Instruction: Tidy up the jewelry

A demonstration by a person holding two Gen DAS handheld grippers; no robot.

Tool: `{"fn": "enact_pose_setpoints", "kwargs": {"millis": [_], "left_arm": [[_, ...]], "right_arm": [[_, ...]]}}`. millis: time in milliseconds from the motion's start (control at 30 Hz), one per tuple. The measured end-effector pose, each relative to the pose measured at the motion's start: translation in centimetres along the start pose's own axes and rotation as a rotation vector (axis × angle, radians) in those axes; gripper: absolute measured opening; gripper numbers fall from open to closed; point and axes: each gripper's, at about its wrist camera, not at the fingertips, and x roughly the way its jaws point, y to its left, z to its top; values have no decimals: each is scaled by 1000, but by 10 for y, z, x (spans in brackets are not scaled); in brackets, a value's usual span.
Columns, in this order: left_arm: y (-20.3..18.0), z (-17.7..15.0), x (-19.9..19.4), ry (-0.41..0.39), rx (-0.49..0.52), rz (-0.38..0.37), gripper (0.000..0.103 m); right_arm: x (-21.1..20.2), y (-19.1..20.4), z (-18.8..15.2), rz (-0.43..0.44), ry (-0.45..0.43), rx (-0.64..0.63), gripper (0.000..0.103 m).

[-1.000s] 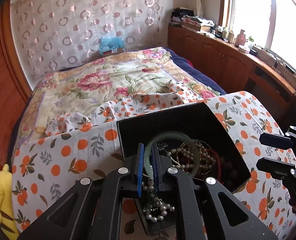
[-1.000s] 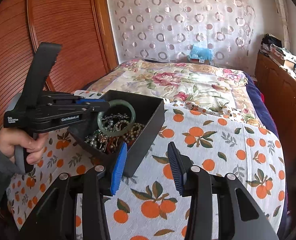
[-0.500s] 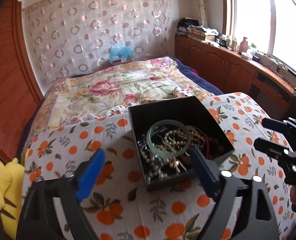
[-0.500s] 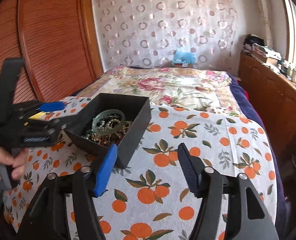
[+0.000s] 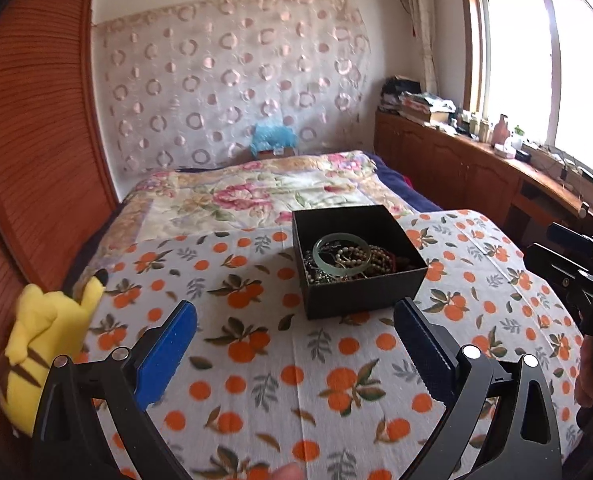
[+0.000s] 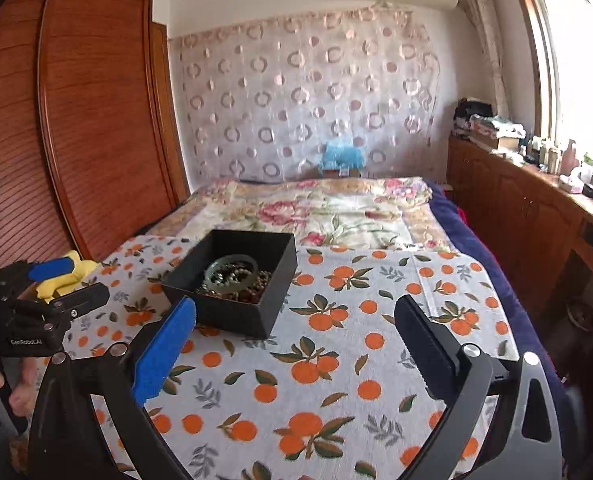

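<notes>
My left gripper and right gripper both have their jaws opening wide, with nothing between them. The black box sits on the orange-print cloth ahead of me, the green bangle lying on top of the beaded jewelry inside

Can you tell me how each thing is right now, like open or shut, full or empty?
Black square cardboard box: open, no lid on, holding jewelry.
Pale green jade bangle: lying flat on top of the beads in the box.
Beaded necklaces: heaped in the box.
Left gripper: jaws opening, nothing between them.
Right gripper: jaws opening, nothing between them.
Yellow plush toy: at the cloth's edge.
</notes>
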Motion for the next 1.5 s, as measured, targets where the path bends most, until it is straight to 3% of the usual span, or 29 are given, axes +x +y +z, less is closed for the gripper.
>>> {"fn": "enact_pose_setpoints", "kwargs": {"millis": [367,1500], "left_arm": [[3,-12,-35,-40,-24,25,95],[-1,-8,-45,-69,-28,13,95]], "right_arm": [[-36,18,-3,5,-48,-7,100],[-45,10,-6,-20,-49,5,100]]}}
